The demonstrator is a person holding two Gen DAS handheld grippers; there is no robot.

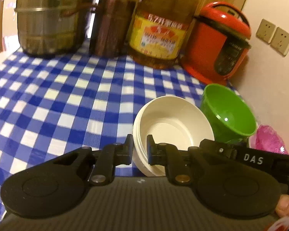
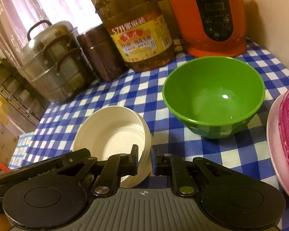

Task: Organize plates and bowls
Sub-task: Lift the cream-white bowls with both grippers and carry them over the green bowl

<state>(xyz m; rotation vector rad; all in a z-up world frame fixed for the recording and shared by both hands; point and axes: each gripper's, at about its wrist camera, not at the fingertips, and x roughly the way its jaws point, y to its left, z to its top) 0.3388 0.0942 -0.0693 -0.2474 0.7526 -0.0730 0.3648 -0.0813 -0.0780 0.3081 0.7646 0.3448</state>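
A worktop (image 2: 231, 154) covered in a blue-and-white checked cloth carries a row of kitchenware along its far edge: a lidded steel pot (image 2: 54, 63), a dark brown canister (image 2: 100, 53), a large bottle of cooking oil (image 2: 138, 32) and an orange rice cooker (image 2: 212, 19). Nearer stand a green bowl (image 2: 213, 96), a stack of white bowls (image 2: 113, 132) and, at the right edge, a pink plate (image 2: 275, 144).

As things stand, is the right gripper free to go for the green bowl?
Probably not yet. The right gripper has its jaws clamped on the rim of the white bowl stack, which the left gripper also grips. The green bowl sits just beyond on open checked cloth, so the path itself looks free.
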